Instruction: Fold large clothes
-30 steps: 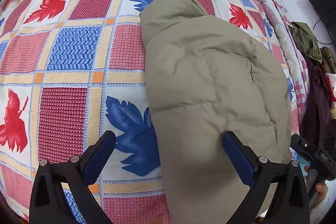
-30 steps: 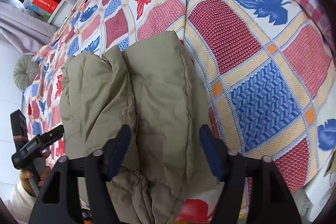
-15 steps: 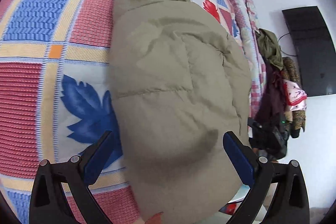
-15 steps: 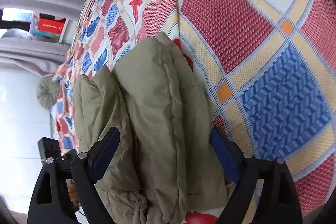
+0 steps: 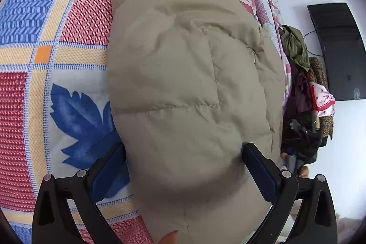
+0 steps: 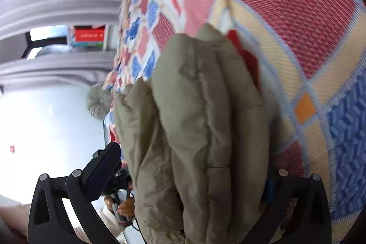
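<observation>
Padded jacket [image 5: 189, 88], khaki, large: lies bundled in thick layers on the bed [image 5: 57, 42] near its edge; folding judged well advanced, squaring and pressing flat left. Left hand-held gripper [image 5: 183, 166] angled down, jaws wide, straddling the bundle's near end; right hand-held gripper [image 6: 189, 177] likewise astride it, jaws opening, nothing pinched.
</observation>
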